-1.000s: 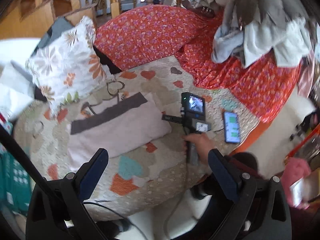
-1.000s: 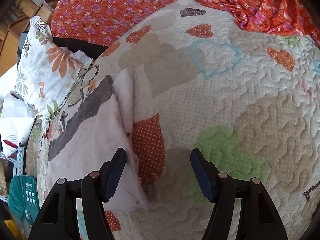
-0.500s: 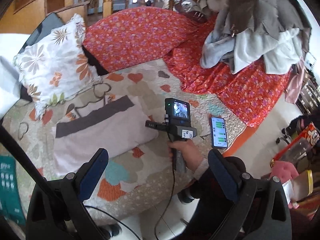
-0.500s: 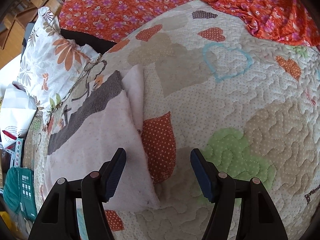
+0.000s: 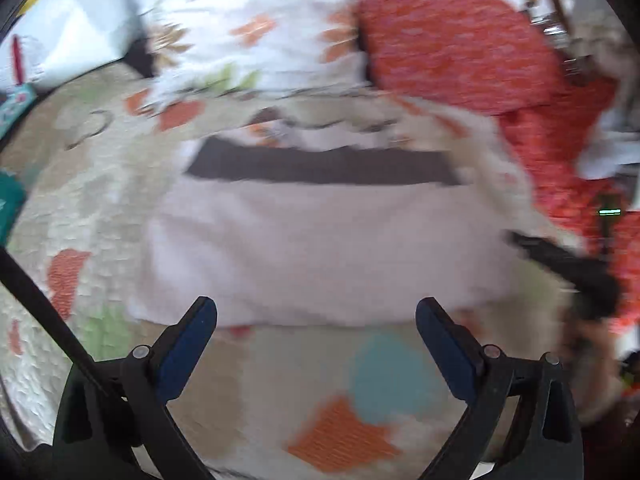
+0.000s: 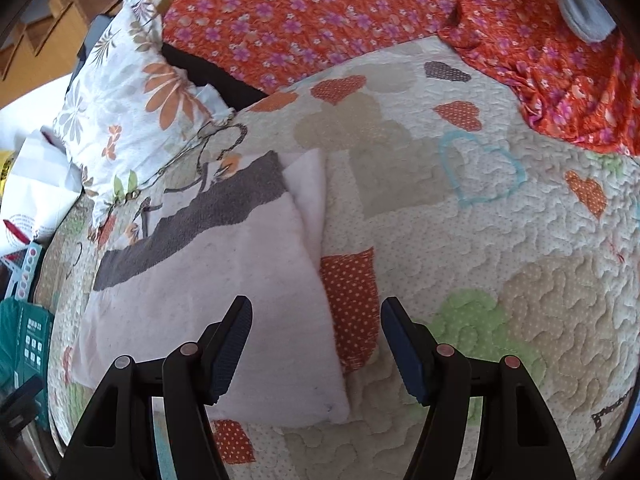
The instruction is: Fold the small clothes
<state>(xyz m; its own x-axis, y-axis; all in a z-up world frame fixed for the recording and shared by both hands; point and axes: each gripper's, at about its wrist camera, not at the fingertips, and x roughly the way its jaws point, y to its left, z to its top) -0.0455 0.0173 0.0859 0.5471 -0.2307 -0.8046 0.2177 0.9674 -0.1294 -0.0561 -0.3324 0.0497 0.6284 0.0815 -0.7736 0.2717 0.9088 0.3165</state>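
Observation:
A small pale pink garment point(image 5: 320, 248) with a dark grey band point(image 5: 324, 168) lies flat on the quilted bed cover; the left wrist view is blurred by motion. My left gripper point(image 5: 316, 320) is open and empty, just short of the garment's near edge. In the right wrist view the same garment point(image 6: 224, 292) lies at the left, its grey band point(image 6: 192, 216) at the far side. My right gripper point(image 6: 316, 320) is open and empty over the garment's right edge. The right gripper's dark body point(image 5: 568, 264) shows at the right of the left wrist view.
A floral white pillow point(image 6: 128, 112) lies behind the garment. An orange flowered blanket point(image 6: 320, 12) covers the back and right of the bed. The quilt point(image 6: 500, 280) with heart patches extends to the right. A green box point(image 6: 28, 344) sits off the bed's left edge.
My left gripper has swung quickly down and in toward the garment's near edge, blurring its view. My right gripper has drawn back slightly and stays open over the garment's right edge.

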